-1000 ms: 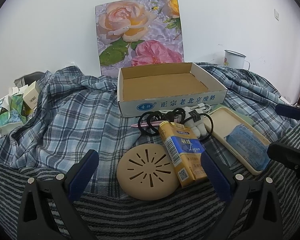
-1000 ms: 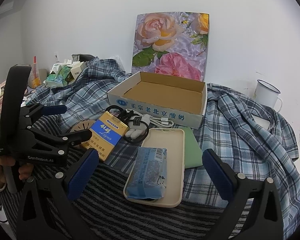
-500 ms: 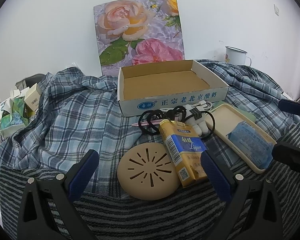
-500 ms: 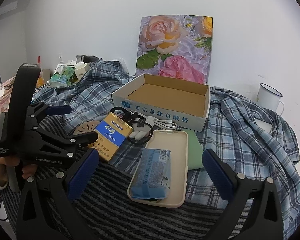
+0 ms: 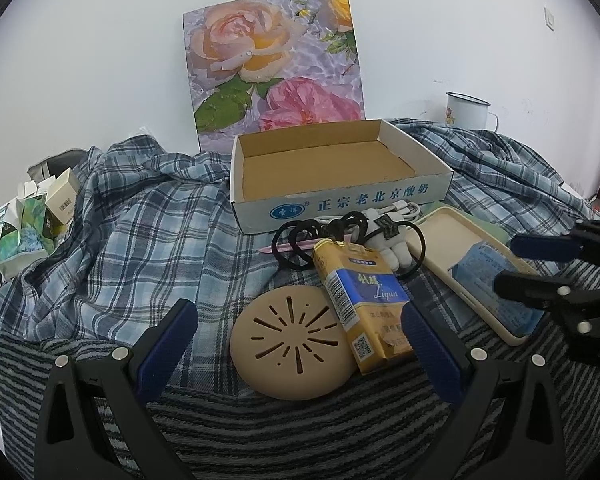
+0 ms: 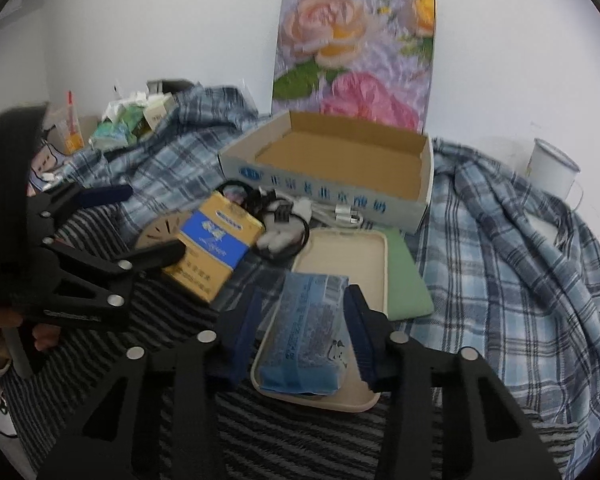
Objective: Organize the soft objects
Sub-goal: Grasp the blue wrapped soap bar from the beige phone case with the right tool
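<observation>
We've got the blue tissue pack (image 6: 306, 334) lying on the beige phone case (image 6: 342, 256), right between our right tongs (image 6: 302, 328), whose jaws have just been closing onto its sides. Our left tongs (image 5: 300, 330) hang spread wide over the round beige disc (image 5: 290, 344), gripping nothing.

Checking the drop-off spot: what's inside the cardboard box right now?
The box looks empty: only its bare brown floor shows in both views. The strip just behind its front wall is hidden. The right gripper, just closing, straddles the blue pack outside it.
</observation>
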The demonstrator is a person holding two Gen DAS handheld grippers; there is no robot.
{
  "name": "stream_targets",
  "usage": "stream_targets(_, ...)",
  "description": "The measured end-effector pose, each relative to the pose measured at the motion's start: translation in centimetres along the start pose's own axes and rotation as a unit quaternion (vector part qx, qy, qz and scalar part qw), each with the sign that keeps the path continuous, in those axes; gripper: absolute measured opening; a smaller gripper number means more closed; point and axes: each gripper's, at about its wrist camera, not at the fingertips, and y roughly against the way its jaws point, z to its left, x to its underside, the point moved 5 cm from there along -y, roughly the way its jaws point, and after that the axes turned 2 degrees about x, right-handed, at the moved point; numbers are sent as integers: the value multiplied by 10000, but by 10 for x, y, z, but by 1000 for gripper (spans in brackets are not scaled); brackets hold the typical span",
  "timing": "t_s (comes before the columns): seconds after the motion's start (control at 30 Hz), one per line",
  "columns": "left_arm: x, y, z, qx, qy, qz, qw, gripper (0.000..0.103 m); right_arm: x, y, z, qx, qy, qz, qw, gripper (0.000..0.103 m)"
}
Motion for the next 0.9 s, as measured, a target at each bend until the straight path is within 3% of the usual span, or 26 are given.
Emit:
stream_targets(0.43,2,0,1,-12,-31,40,10000,103,7,-23,0,162,57,594,9981,42)
stream_targets(0.6,1,0,1,-8,-21,34,10000,103,7,-19,-4,133,-60,481,9987,34)
stream_targets(0.9,-4,5,-10,323,-195,-93,9992,103,0,3,-7,150,-192,-81,9997,34)
